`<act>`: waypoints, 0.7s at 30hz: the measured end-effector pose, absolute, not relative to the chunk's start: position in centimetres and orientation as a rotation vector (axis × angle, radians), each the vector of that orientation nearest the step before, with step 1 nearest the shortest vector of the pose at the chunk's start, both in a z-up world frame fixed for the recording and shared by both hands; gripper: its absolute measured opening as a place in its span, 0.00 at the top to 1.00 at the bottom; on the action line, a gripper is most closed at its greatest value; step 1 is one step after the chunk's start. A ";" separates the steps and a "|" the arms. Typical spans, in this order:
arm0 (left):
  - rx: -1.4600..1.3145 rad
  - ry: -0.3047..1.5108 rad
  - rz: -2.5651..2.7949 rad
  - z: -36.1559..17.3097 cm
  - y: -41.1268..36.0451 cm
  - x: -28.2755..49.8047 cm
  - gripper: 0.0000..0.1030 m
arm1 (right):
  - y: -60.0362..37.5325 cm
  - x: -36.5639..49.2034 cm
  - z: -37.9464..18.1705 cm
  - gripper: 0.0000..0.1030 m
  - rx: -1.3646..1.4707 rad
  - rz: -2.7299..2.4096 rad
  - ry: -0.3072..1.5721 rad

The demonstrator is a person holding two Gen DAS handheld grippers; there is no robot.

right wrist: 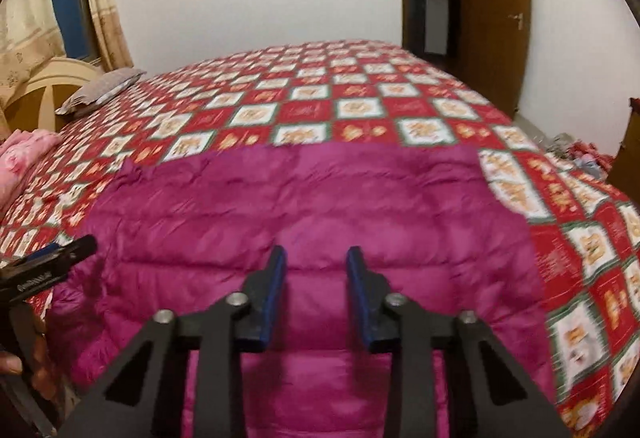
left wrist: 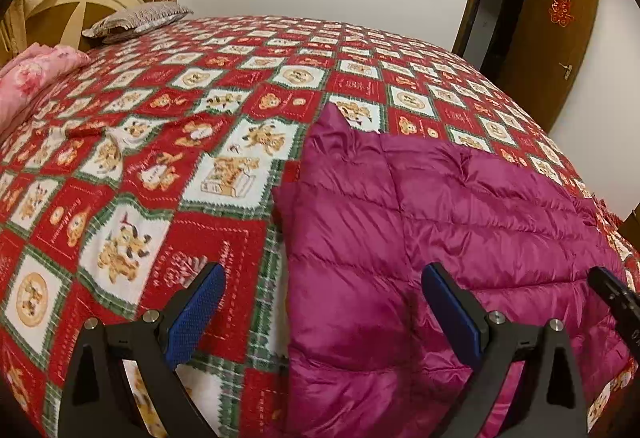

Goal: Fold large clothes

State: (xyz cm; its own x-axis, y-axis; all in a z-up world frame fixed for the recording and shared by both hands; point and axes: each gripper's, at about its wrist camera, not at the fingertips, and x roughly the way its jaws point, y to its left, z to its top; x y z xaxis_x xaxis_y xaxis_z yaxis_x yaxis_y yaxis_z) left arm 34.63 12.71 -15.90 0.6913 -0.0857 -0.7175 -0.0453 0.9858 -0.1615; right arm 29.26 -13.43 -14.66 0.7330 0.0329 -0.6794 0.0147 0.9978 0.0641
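left tool (left wrist: 320, 312) hangs wide apart, nothing between its blue pads, straddling the jacket's edge at 6 o'clock in its own view; pillow (left wrist: 136, 20) sits away at 10 o'clock. the magenta puffer jacket (left wrist: 460, 222) lies flat on the bed (left wrist: 160, 158). right tool (right wrist: 316, 296) narrowed but empty, a gap showing, jacket below it. risk, i'd say: slick padded fabric slips from a shallow pinch, so the fold skews
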 end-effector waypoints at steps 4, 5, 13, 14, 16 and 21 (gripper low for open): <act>-0.158 0.842 -0.021 -16.9 11.8 34.7 0.04 | -12.0 29.8 -16.1 0.73 0.042 0.019 0.774; -0.148 0.849 -0.021 -17.1 11.7 34.7 0.04 | -11.9 30.0 -16.7 0.73 0.043 0.019 0.785; -0.215 0.886 -0.032 -18.4 11.3 34.7 0.04 | -12.1 30.0 -18.8 0.74 0.030 0.019 0.786; -0.221 0.888 -0.033 -18.4 11.3 34.7 0.04 | -11.9 29.9 -18.9 0.74 0.021 0.017 0.780; -0.216 0.885 -0.031 -18.4 11.1 34.6 0.04 | -11.7 29.6 -19.1 0.74 0.005 0.012 0.770; -0.258 0.883 -0.117 -18.5 10.3 34.6 0.07 | -11.5 29.6 -19.3 0.74 -0.013 0.005 0.757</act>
State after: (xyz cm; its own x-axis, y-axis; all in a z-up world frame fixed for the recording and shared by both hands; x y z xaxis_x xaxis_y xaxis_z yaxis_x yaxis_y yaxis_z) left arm 34.58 10.26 -18.52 0.6306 -0.2072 -0.7480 -0.0049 0.9626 -0.2708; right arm 29.59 -11.46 -19.34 0.7270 0.0004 -0.6866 -0.0096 0.9999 -0.0095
